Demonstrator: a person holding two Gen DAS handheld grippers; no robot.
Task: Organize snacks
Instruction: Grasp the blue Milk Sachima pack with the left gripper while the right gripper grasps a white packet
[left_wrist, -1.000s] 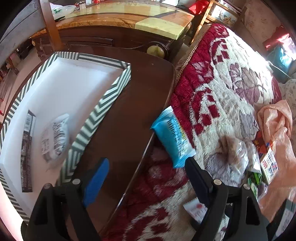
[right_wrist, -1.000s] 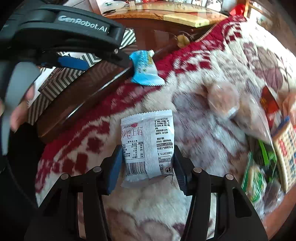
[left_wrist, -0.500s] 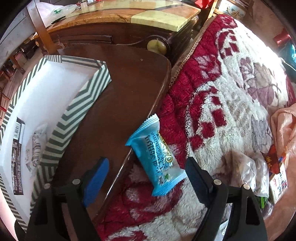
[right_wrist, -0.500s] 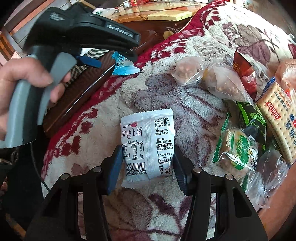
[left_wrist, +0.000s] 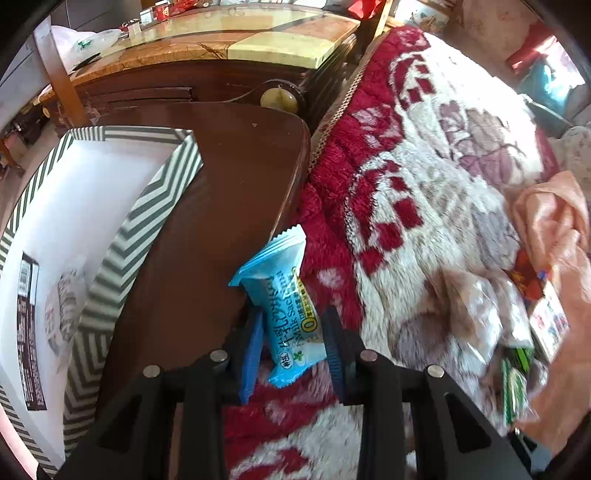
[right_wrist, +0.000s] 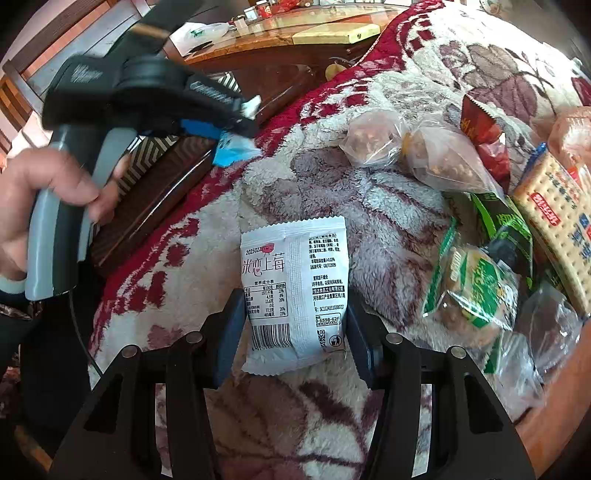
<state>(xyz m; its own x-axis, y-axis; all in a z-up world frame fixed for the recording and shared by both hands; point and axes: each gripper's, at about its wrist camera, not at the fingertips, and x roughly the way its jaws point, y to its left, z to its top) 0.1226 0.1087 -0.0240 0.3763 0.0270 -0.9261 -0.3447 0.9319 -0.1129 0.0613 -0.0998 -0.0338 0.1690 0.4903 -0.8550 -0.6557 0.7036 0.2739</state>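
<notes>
Left wrist view: the left claw (left_wrist: 293, 341) is seen pointing steeply down, its jaws closing with the blue snack packet (left_wrist: 284, 306) between them; the blue pad on one side and the black finger on the other are seen right at the packet's edges, though full pressure cannot be confirmed. The packet is tilted, its upper crimped end resting against the edge of the dark wooden surface (left_wrist: 221, 192), its lower end over the red and cream floral blanket (left_wrist: 424, 184). Further left on that surface a chevron-striped box (left_wrist: 147, 210) is set, with two packets lying inside on its white floor.

In the right wrist view the right claw (right_wrist: 293, 325) is angled downward and is clamped on the lower part of a white snack packet (right_wrist: 295, 280), which is held upright above the blanket. A hand (right_wrist: 44, 195) is wrapped around the grey handle of the left claw at the upper left. To the right, a heap of snacks (right_wrist: 480, 258) is spread over the blanket, with a cracker pack (right_wrist: 554, 221) at its far side.
</notes>
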